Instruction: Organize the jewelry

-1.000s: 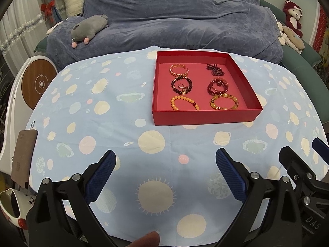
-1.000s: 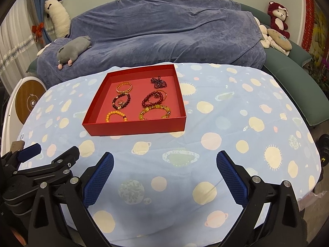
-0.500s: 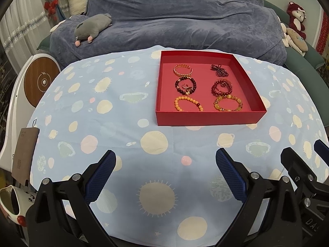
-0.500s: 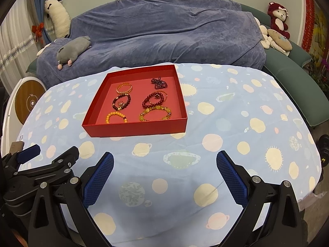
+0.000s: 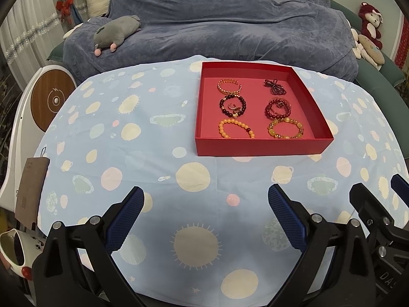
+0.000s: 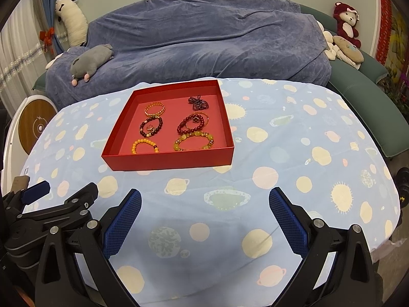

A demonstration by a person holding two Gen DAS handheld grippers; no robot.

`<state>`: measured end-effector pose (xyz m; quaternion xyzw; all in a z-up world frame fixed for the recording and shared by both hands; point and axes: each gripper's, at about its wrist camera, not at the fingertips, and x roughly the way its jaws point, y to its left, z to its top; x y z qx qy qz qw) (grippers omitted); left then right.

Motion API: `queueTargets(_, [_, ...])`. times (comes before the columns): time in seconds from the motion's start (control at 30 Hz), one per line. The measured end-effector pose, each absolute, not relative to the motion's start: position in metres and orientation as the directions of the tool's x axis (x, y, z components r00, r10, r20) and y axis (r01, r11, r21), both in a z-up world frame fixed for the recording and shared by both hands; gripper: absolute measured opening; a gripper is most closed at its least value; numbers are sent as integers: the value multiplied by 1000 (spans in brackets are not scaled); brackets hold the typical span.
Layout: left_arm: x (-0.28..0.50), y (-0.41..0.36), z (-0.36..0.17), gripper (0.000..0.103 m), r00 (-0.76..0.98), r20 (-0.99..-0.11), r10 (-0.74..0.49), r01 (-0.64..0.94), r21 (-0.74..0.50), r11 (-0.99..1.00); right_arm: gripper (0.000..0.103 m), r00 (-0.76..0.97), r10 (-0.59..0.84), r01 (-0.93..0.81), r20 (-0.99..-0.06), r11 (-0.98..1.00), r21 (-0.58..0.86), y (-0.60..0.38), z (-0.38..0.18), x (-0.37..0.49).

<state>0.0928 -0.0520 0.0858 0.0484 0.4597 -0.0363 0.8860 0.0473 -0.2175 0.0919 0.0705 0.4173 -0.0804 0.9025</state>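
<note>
A shallow red box (image 5: 260,147) (image 6: 168,161) stands on the table with several bracelets laid in two columns: a gold bangle (image 5: 229,86), a dark bead bracelet (image 5: 232,106), an orange bead bracelet (image 5: 235,131), a dark purple beaded piece (image 5: 275,87), a red bead bracelet (image 5: 278,107) and a yellow bead bracelet (image 5: 285,128). My left gripper (image 5: 205,204) is open and empty, over the cloth in front of the box. My right gripper (image 6: 204,204) is open and empty, to the right of the left one, also short of the box.
A light blue tablecloth (image 5: 127,153) with planet prints covers the round table. A sofa under a blue-grey cover (image 6: 204,38) stands behind it, with plush toys (image 6: 89,61). A white device with a wooden disc (image 5: 51,99) and a brown tag (image 5: 30,186) are at the left.
Both grippers have drawn back and risen slightly, so the box looks a bit farther off. Both stay open and the bracelets have not moved.
</note>
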Motion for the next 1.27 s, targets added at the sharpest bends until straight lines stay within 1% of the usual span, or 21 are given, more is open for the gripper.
queueTargets(1.27, [96,-53,89,93,588,-809,0,112,81,990,97,637,-90,203,-766,978,54,-213,91,52])
